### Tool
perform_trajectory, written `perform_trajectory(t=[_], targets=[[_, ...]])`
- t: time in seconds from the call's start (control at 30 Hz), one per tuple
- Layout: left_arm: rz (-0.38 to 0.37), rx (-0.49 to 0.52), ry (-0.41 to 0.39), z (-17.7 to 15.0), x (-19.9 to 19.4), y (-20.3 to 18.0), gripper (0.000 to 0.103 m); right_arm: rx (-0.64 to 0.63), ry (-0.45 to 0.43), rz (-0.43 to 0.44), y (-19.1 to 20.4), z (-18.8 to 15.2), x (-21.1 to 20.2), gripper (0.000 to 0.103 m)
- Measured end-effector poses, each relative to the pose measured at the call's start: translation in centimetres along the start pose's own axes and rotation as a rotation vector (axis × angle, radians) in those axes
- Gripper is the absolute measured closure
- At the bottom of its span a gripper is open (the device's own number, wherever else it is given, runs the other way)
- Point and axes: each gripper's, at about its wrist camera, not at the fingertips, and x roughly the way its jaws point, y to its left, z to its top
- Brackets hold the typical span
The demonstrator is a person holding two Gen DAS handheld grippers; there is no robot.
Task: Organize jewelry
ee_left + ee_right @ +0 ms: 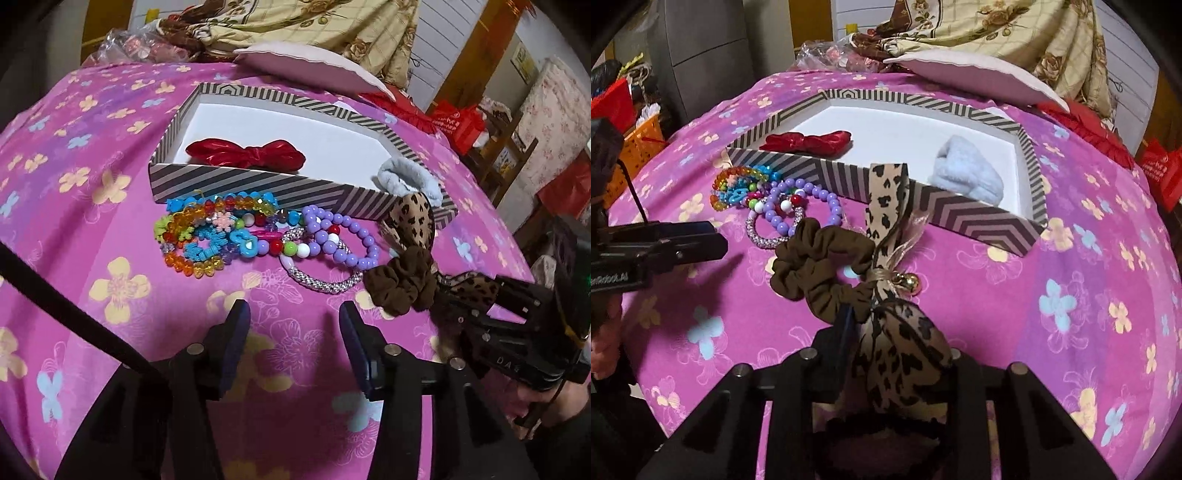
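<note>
A brown scrunchie point(816, 266) with a leopard-print bow point(905, 354) lies on the pink flowered cloth in front of a striped box point(960, 210). My right gripper point(886, 332) is shut on the leopard bow, whose cloth hides one finger. The left wrist view shows the right gripper point(465, 295) pinching the bow beside the scrunchie point(402, 280). The box point(258, 181) holds a red bow point(243, 151) and a pale blue fluffy scrunchie point(964, 177). Bead bracelets point(221, 236) are heaped before the box. My left gripper point(293, 332) stands open over bare cloth, short of the heap.
A pink cushion point(306, 62) and a floral quilt point(314, 22) lie behind the box. Red bags point(458, 122) and wooden furniture stand past the bed's right edge. In the right wrist view an orange basket point(639, 144) sits to the left.
</note>
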Motion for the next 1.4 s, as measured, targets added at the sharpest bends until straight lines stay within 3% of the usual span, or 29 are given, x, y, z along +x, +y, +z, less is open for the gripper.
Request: perform_trajectory(t=[0.23, 0.37, 0.67, 0.93, 1.07, 1.17, 1.27, 1.33, 1.37, 1.4], targets=[[0.027, 0.034, -0.003, -0.1, 0.1, -0.5, 0.075, 0.023, -0.016, 0.001, -0.1, 0.4, -0.1, 0.071], [0.029, 0.037, -0.003, -0.1, 0.1, -0.5, 0.075, 0.045, -0.044, 0.038, -0.2, 0.5, -0.6, 0.09], [0.034, 0.041, -0.003, -0.2, 0.1, -0.6, 0.074, 0.057, -0.103, 0.038, -0.2, 0.9, -2.3, 0.091], [0.03, 0.066, -0.001, -0.4, 0.0, -1.1, 0.074, 0.259, -0.333, 0.082, -3.3, 0.6, -7.9, 0.093], [-0.031, 0.152, -0.048, -0.9, -1.0, -3.3, 0.074, 0.331, -0.392, 0.023, -4.7, -0.2, -9.8, 0.093], [-0.122, 0.252, -0.061, -1.9, -1.5, -6.0, 0.074, 0.367, -0.382, 0.006, -5.8, -0.6, -9.9, 0.093], [-0.139, 0.341, -0.057, -3.1, -1.5, -7.9, 0.074, 0.354, -0.334, 0.087, -6.0, -0.7, -9.0, 0.093], [-0.13, 0.372, -0.053, -3.5, -1.4, -8.5, 0.074, 0.3, -0.296, 0.101, -5.1, -0.5, -8.2, 0.086], [-0.128, 0.372, -0.049, -3.6, -1.3, -8.6, 0.074, 0.258, -0.281, 0.09, -4.3, -0.3, -7.8, 0.07], [-0.122, 0.368, -0.045, -3.5, -1.1, -8.5, 0.074, 0.223, -0.262, 0.059, -3.5, -0.1, -7.3, 0.042]])
